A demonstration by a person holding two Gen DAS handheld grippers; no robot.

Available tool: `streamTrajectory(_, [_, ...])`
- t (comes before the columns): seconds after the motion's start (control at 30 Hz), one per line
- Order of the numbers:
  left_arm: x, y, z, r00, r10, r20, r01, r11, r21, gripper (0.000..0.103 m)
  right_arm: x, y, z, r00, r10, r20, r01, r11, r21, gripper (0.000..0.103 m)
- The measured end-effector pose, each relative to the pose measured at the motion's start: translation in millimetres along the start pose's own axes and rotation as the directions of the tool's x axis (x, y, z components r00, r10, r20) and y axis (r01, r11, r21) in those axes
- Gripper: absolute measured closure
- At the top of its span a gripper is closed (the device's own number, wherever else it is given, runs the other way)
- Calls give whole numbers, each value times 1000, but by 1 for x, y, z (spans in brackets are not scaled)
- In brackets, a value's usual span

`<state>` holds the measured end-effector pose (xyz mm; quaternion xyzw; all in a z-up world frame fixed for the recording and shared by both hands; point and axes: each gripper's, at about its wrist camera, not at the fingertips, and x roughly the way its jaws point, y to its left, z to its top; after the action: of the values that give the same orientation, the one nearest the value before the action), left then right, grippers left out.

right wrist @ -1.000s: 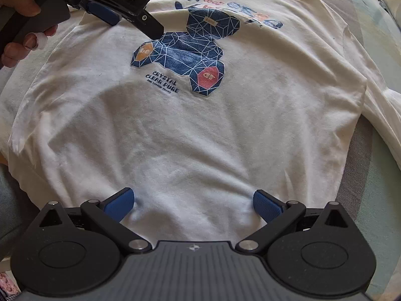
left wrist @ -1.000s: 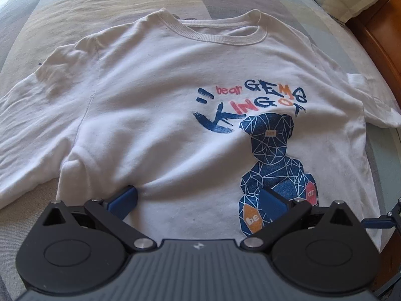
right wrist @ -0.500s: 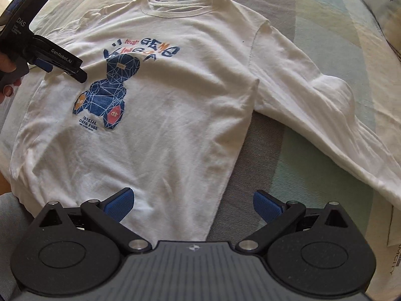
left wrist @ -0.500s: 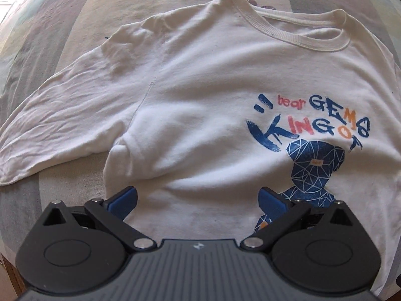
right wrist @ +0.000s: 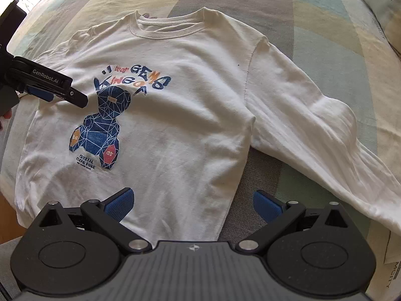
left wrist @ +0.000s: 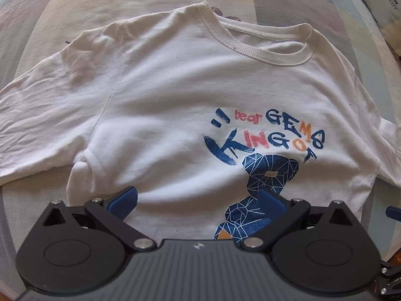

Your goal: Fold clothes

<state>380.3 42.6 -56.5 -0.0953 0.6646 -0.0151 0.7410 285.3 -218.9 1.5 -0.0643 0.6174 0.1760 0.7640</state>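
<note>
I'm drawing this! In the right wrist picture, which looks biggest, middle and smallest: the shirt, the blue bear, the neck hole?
1. White shirt, biggest by far.
2. Blue bear print.
3. Neck hole.
The bear and neck hole look nearly alike, so that order is unsure.

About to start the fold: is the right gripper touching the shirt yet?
Cannot tell. In the right wrist view the right gripper is open above the white shirt near its hem, but neither view shows contact or a gap plainly.

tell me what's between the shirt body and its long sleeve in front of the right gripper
A wedge of bare grey bedspread shows between the white shirt body and the sleeve in the right wrist view. The open right gripper straddles the shirt's side edge.
</note>
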Motion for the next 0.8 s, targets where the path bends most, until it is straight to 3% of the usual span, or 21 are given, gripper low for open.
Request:
streamTrajectory(0.27, [-21, 51, 0, 986, -144, 89, 141, 989, 36, 2, 28, 74, 25, 999, 4, -50, -5, 1000, -28, 0])
streamTrajectory(0.37, [-24, 65, -1, 959, -264, 105, 256, 963, 87, 2, 43, 103, 35, 996, 51, -72, -56, 996, -75, 0])
streamTrajectory(0.53, [-18, 74, -7, 915, -391, 102, 384, 919, 86, 2, 70, 136, 43, 991, 93, -92, -106, 982, -154, 0])
streamTrajectory(0.57, [-15, 74, -8, 910, -401, 106, 392, 915, 93, 2, 75, 139, 43, 991, 95, -97, -110, 981, -162, 0])
streamTrajectory(0.63, [-6, 75, -10, 917, -381, 118, 375, 924, 71, 2, 84, 140, 39, 992, 87, -95, -102, 981, -167, 0])
streamTrajectory(0.73, [5, 84, -14, 934, -316, 168, 320, 948, 7, 3, 81, 142, 25, 996, 81, -24, -84, 971, -222, 0])
streamTrajectory(0.8, [4, 99, -18, 927, -298, 227, 322, 943, -78, 10, 79, 143, 13, 996, 81, 27, -70, 958, -279, 0])
